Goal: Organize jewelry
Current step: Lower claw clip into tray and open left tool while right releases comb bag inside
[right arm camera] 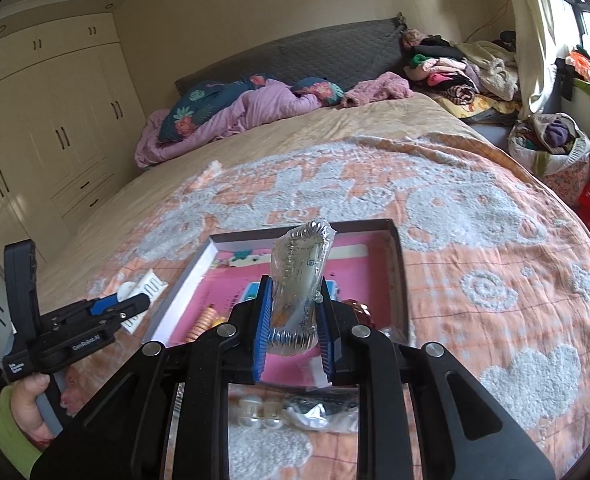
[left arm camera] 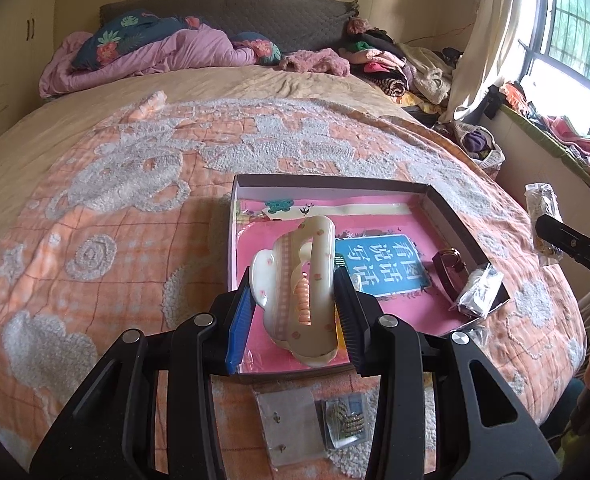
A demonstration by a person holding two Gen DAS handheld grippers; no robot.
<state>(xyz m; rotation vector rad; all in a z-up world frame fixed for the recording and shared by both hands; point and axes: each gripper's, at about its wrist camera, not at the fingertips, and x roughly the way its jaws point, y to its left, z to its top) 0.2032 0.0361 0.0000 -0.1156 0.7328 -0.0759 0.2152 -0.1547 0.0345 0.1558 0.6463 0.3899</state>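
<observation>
Cream hair claw (left arm camera: 295, 292) clamped, box (left arm camera: 451, 216) beneath

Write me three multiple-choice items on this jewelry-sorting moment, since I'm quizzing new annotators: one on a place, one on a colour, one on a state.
1. Where does the shallow box lie?
A. on a wooden desk
B. on the orange patterned blanket
C. on the windowsill

2. What colour is the hair claw clip in the left gripper?
A. cream with small pink dots
B. solid black
C. bright green

3. What is the right gripper doing?
A. hanging open with nothing in it
B. resting shut and bare
C. shut on a clear packet with silvery pieces in it

Answers:
1 B, the blanket's orange checks show all round the box.
2 A, the left wrist view shows the pale shell and dots.
3 C, the packet stands between the blue pads.
</observation>
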